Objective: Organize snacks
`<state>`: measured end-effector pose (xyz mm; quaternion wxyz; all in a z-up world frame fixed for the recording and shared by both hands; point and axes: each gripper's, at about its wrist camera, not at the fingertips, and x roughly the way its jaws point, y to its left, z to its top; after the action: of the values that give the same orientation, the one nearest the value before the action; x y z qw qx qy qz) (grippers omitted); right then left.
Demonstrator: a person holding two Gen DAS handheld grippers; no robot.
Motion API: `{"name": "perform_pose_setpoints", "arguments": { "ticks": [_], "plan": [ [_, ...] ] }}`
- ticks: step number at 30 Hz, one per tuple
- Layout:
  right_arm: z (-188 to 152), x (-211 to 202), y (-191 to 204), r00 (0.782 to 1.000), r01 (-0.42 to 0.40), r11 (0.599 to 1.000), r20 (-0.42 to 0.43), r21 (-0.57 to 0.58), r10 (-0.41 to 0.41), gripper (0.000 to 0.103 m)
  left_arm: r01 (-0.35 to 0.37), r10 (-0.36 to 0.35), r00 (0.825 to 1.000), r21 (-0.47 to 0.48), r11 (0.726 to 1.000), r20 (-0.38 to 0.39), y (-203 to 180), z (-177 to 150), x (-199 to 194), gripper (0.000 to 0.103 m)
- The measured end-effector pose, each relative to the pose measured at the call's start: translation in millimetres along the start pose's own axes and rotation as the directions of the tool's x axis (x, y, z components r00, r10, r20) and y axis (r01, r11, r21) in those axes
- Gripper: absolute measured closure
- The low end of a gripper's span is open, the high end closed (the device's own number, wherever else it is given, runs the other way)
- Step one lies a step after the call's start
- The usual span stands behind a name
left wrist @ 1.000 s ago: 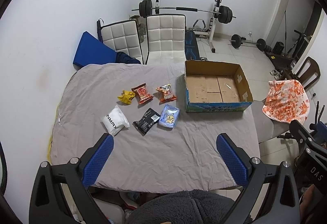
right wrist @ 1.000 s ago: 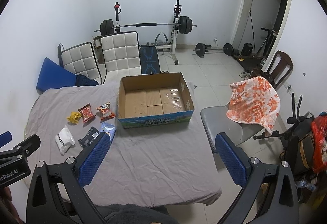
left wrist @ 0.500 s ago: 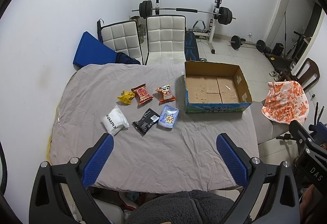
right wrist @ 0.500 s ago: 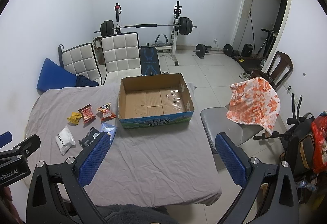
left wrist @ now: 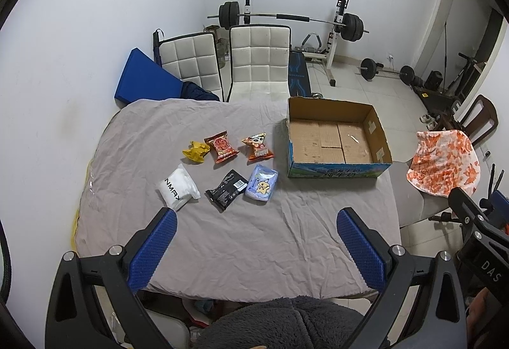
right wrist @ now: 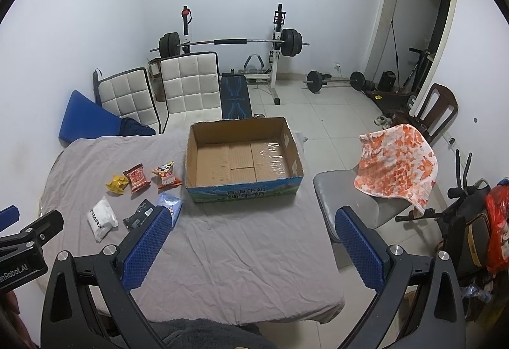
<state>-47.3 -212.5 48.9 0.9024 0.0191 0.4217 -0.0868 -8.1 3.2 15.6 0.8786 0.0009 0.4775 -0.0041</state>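
Left hand-held gripper (left wrist: 256, 240) and right hand-held gripper (right wrist: 253, 239): black frames, knurled blue pads, both spread wide, holding nothing, above the counter's near edge. Counter (left wrist: 254, 240) draped in wrinkled grey cloth. Six crinkly snack packets clustered left-centre: white pouch (left wrist: 178, 187), black (left wrist: 226, 189), pale blue (left wrist: 261, 183), yellow (left wrist: 195, 152), two red-orange (left wrist: 221, 146). Open corrugated cardboard box (left wrist: 337, 171) right of them, empty. Nothing has shifted since earlier frames. Behind: quilted white chairs (left wrist: 259, 62), barbell rack (left wrist: 286, 18), tiled floor.
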Motion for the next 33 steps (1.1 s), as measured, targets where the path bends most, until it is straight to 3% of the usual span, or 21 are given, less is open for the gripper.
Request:
{"name": "perform_pose_setpoints", "arguments": {
  "ticks": [23,28,33],
  "plan": [
    [1,2,2,1.0,-0.007,1.0,-0.004,0.005,0.007,0.0,0.001,-0.001,1.0,-0.002,1.0,0.001,3,-2,1,0.0],
    [9,37,6,0.995,-0.074,0.997,-0.073,0.021,0.075,0.0,-0.037,0.037,0.999,-0.02,0.999,0.012,8,11,8,0.0],
    [13,103,18,0.968,-0.174,0.984,-0.178,0.04,0.178,0.0,-0.119,0.121,0.992,-0.097,0.988,0.022,35,32,35,0.0]
  ]
}}
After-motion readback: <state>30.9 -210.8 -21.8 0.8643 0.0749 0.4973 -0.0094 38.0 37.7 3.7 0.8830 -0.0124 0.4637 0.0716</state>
